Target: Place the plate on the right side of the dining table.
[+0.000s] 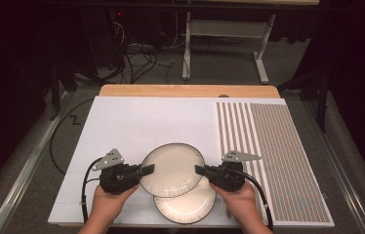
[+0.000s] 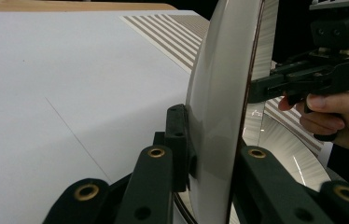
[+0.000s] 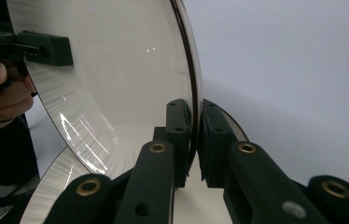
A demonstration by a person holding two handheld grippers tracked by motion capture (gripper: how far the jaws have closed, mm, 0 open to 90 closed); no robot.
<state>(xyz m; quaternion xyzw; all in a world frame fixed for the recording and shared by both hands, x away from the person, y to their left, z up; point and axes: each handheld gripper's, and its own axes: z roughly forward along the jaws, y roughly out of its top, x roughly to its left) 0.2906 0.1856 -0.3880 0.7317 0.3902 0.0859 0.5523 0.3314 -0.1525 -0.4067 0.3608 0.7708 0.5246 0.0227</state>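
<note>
I have both grippers on the same plate. From the high view, the upper plate (image 1: 172,169) sits between the two tools near the front edge of the white board (image 1: 136,122), overlapping a second plate (image 1: 185,204) that lies flat below it, closer to me. The upper plate partly covers the far part of the lower one.

My left gripper (image 1: 146,170) comes in from the left and has the upper plate's left rim pinched between its jaws. In the left gripper view the rim runs upright between the two black jaws, one pad pressed against the pale face of the plate (image 2: 219,112), the other jaw behind the rim; the jaws are closed down on it.

My right gripper (image 1: 200,170) meets the opposite rim from the right. In the right gripper view the dark-edged rim (image 3: 189,84) passes between the two pads, which stand nearly together with the thin rim clamped between them. Across the plate I see the left gripper's jaw (image 3: 46,49) on the far rim, with fingers (image 3: 0,93) behind it.

The striped mat (image 1: 273,161) lies to the right of the plates, with the right gripper's body over its left edge.
</note>
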